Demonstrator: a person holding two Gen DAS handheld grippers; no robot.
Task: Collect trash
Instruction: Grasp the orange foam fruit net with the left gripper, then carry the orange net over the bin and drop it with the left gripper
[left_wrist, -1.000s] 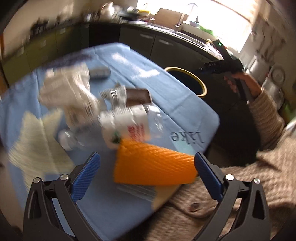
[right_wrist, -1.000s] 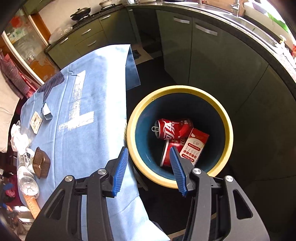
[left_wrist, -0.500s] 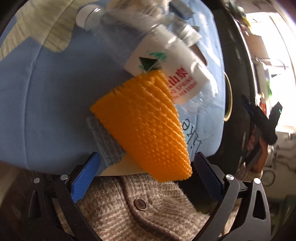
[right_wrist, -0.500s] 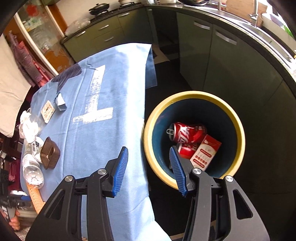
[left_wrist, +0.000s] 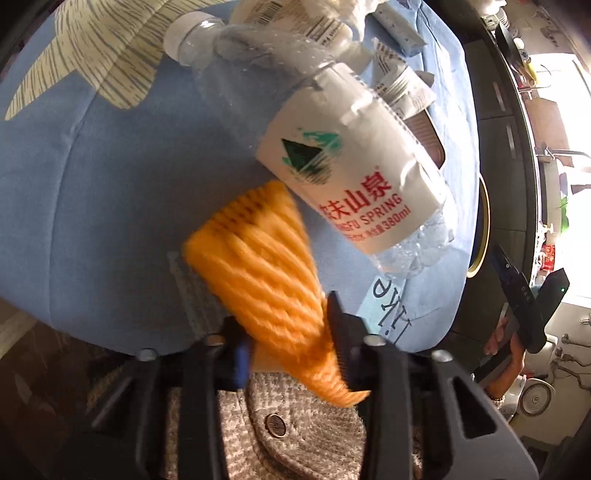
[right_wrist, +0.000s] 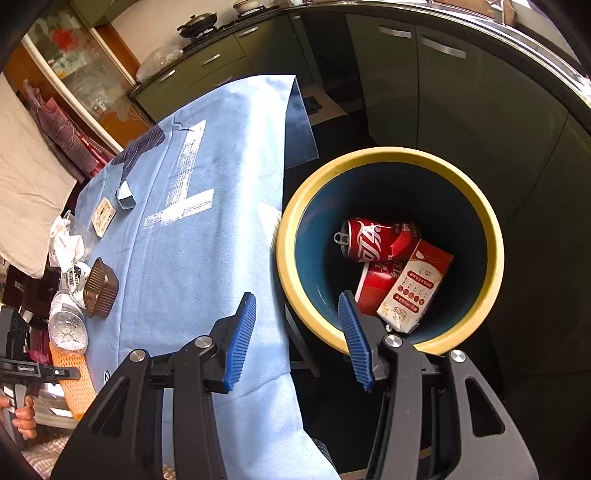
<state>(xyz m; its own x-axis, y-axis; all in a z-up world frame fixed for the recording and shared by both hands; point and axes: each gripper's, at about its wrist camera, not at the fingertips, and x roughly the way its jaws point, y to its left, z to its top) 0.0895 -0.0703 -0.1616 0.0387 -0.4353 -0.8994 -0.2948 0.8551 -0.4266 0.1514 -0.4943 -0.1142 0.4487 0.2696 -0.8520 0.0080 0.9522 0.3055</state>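
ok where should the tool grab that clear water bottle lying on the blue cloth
Grip the water bottle across its labelled middle, coming from above. It lies on its side with round walls, and the label band is the widest, firmest-looking part; the bare end looks crumpled.

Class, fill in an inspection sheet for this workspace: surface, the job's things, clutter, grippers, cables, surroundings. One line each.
Surface: blue tablecloth covering the table.
Job's things: orange foam net at the table's near edge; yellow-rimmed bin beside the table, holding red cans and a carton.
Clutter: water bottle, brown cup, wrappers.
Grippers: left gripper jaws closing on the net; right gripper open, empty, above the gap between table and bin.
Cables: nothing seen.
Surroundings: kitchen cabinets.
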